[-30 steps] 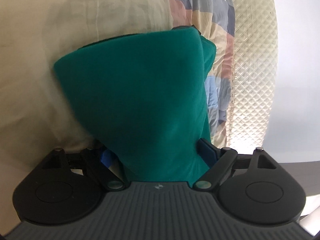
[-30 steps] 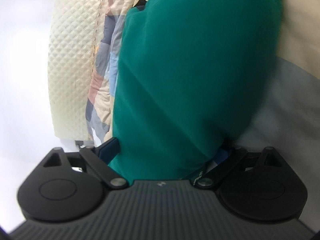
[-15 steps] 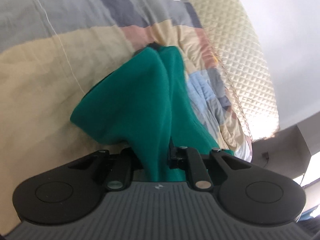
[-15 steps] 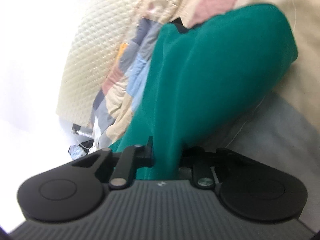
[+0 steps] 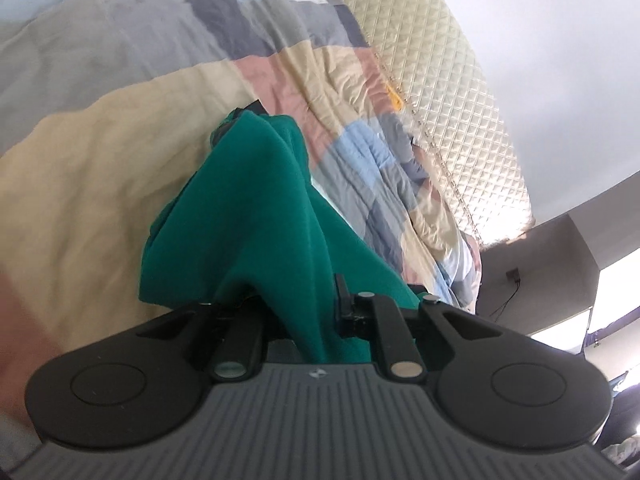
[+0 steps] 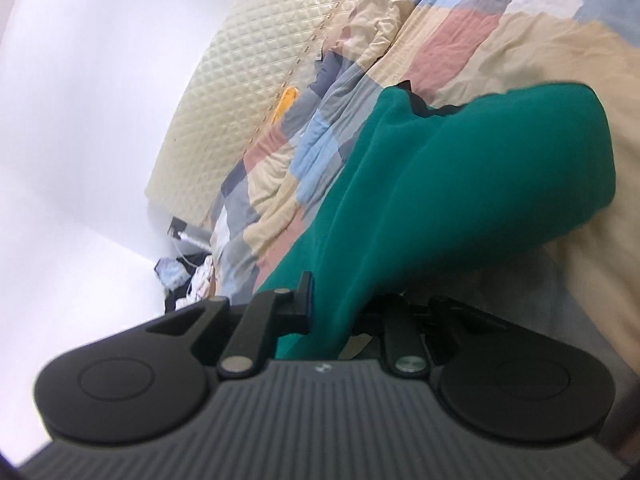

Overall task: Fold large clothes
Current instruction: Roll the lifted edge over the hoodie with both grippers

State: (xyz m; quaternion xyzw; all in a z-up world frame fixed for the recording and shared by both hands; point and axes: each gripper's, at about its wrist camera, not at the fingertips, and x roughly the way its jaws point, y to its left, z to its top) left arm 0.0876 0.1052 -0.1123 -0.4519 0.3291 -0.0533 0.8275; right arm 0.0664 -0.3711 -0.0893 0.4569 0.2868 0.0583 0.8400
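Right up close in both wrist views, each tool is clamped on a pinch of the same green garment [image 5: 256, 216]. The left gripper [image 5: 308, 312] has its jaws squeezed onto a fold of the fabric, and the right gripper [image 6: 340, 312] is doing the same on its own bunch. Both jaws have just been closing, and the cloth sits plainly between them.

Past the jaws, the garment runs away from the tools in thick draped folds, with its far end resting on the patchwork quilt [image 5: 120, 160] that covers the bed. Beyond that there's a cream quilted headboard [image 5: 460, 92] and a white wall [image 5: 560, 40] at the back.

What I'd worry about: each grip looks like a thick wad and not a clean edge, so layers could slide out once the weight hangs free. The far end on the quilt could also drag and bunch up, leaving a crooked fold. If the two hands pull unevenly, the fabric twists and you're basically starting over.
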